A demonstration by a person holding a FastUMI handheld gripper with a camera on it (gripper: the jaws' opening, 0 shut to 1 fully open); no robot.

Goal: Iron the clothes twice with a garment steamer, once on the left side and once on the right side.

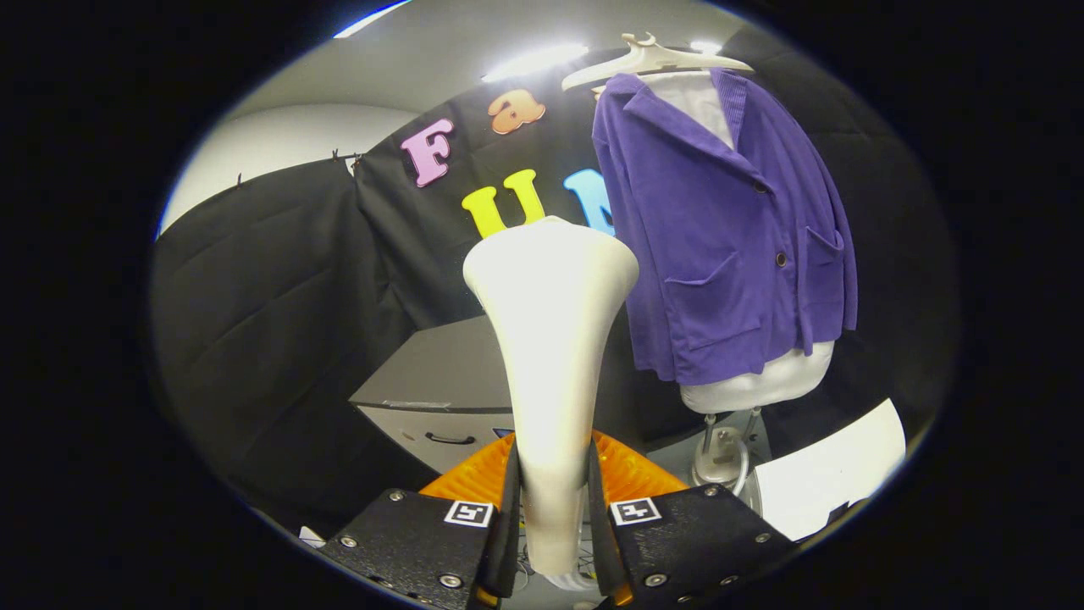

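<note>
We see a purple button-front jacket (728, 246) with two patch pockets hanging on a pale plastic hanger (652, 59), draped over a white torso form (758, 385) that stands on a metal stand (720, 453). It hangs against the black cloth wall, beyond the fingers and off to their right, well apart from them. A white collar shows inside the jacket's open neck.

To the left of the jacket and lower down we see a grey cabinet (440, 381) with a flat top and a drawer with a dark handle (450, 439). A white sheet (834, 470) lies low on the right, near the stand's base.

Closer to us stands the cream-white, trumpet-shaped garment steamer (550, 356), upright, with its wide head at the top and its narrow neck running down between the fingers. Its head sits just left of the jacket's lower edge in our view, though it is clearly nearer to us than the cloth.

The gripper (552, 508) has both fingers pressed on the steamer's neck, one on each side, pinching it. Orange ribbed parts (631, 474) show just behind the fingers.
</note>
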